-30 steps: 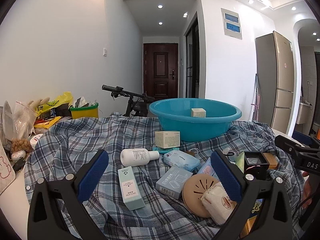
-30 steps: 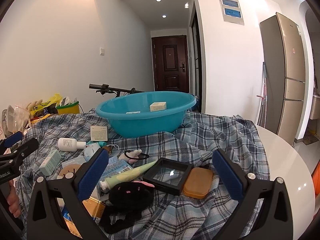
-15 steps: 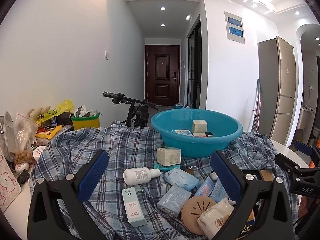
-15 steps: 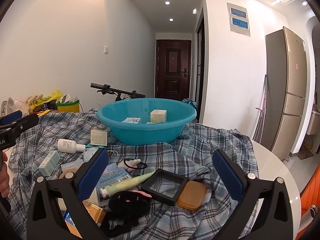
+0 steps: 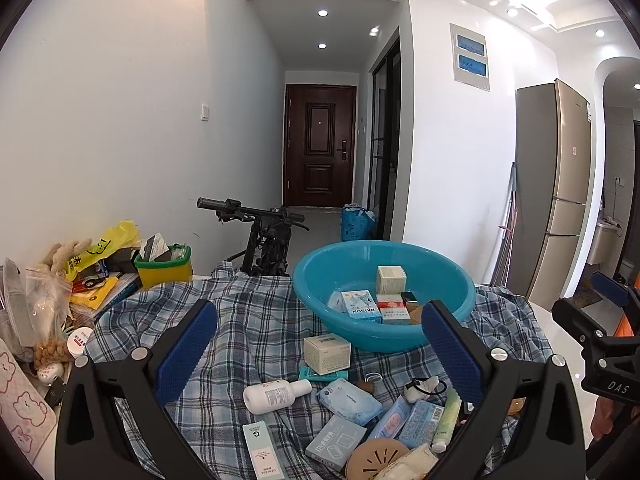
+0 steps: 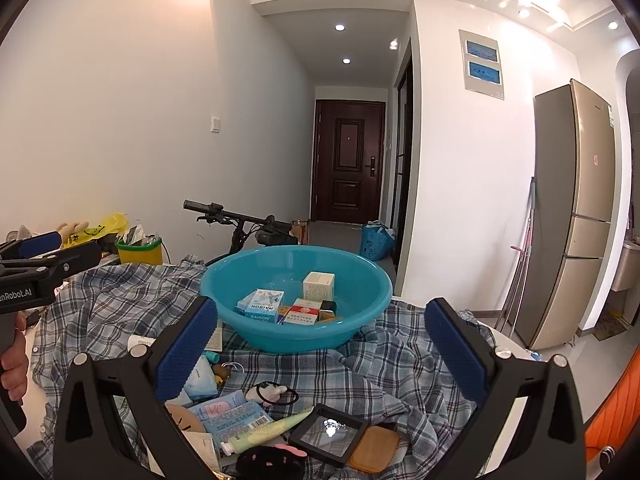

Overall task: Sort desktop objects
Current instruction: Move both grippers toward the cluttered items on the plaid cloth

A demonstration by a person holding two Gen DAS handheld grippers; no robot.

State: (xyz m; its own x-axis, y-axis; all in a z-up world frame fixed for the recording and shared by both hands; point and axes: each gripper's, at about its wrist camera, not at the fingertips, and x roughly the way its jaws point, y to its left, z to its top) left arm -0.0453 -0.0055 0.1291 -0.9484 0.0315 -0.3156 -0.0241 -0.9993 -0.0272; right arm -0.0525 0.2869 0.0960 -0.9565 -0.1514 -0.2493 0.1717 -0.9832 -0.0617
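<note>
**Both claws open above the clutter, basin partly filled**

Your left claw (image 5: pixel 318 354) is spread wide with nothing between its blue pads, raised over the near heap on the plaid cloth (image 5: pixel 248 320). Just beneath it lie a white bottle (image 5: pixel 276 394) on its side, a pale blue tissue pack (image 5: pixel 350 400), a cream square box (image 5: pixel 327 347) standing close to the basin's near wall, a mint green carton (image 5: pixel 260 450) and a grey-blue box (image 5: pixel 335 440).

Your right claw (image 6: pixel 320 354) is likewise open and empty. Below it you see a black square case (image 6: pixel 329 433) with a tan compact (image 6: pixel 376 448) touching its right side, a pale green tube (image 6: pixel 266 430) lying slantwise, a black hair tie (image 6: pixel 276 392) and a black plush piece (image 6: pixel 272 462) at the lower edge.

Farther out, the teal basin (image 6: pixel 372 280) sits on the cloth and holds a blue-and-white Raison box (image 6: pixel 262 306), a red-and-white box (image 6: pixel 302 312) and a cream cube box (image 6: pixel 318 285).

The white tabletop (image 6: pixel 508 344) shows past the cloth on the right. Left of the cloth stands a yellow-green bin (image 5: pixel 163 266) among bags and papers.
</note>
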